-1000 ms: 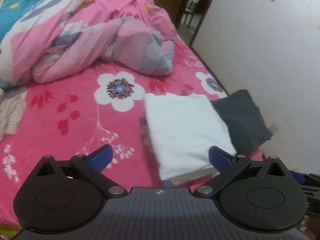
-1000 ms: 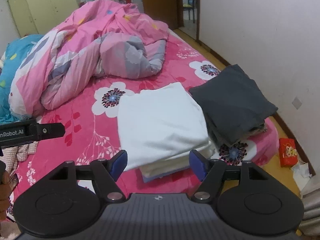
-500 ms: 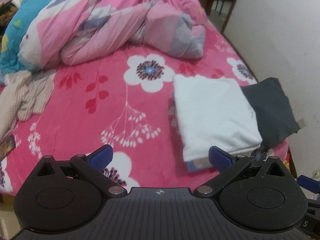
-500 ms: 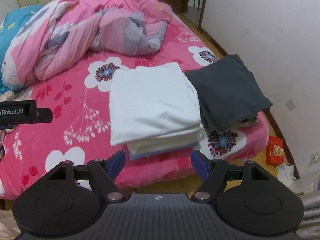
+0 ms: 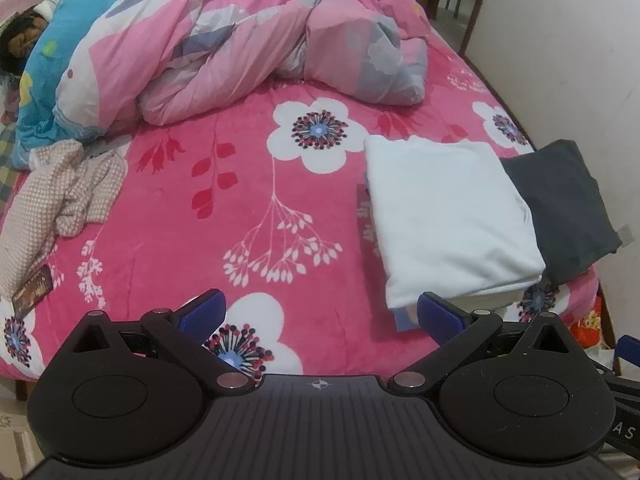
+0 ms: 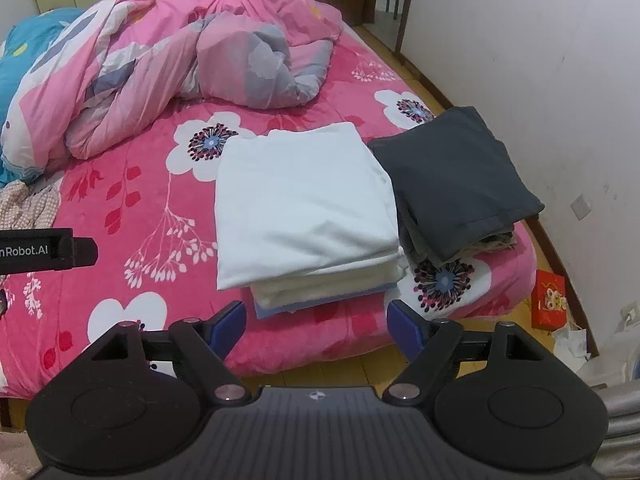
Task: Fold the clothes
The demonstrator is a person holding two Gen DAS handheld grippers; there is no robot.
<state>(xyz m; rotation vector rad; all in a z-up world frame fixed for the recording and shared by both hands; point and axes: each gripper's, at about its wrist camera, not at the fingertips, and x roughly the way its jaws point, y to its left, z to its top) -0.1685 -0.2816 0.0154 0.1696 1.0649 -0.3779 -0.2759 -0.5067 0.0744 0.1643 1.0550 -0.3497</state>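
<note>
Clothes lie folded on a bed with a pink flower blanket. A white stack sits near the foot of the bed, with the white piece on top and a cream layer and a blue layer peeking out under its near edge. Right beside it, touching its side, is a dark gray stack, close to the wall.

In the left wrist view the white stack is ahead and to the right, and the dark gray stack is past it at the edge of the bed. A beige dotted cloth lies loose and not folded on the far left side of the bed. A small dark card rests on the blanket near it. A big pink quilt is piled up at the far end of the bed, with a blue cover beside it.

The left gripper is spread wide and holds nothing. It hangs over the pink blanket, apart from the stacks.

The right gripper is opening its jaws right now, and nothing is between them. It hangs above the near edge of the bed, just in front of the white stack and not touching it.

A red box sits on the floor by the wall.
</note>
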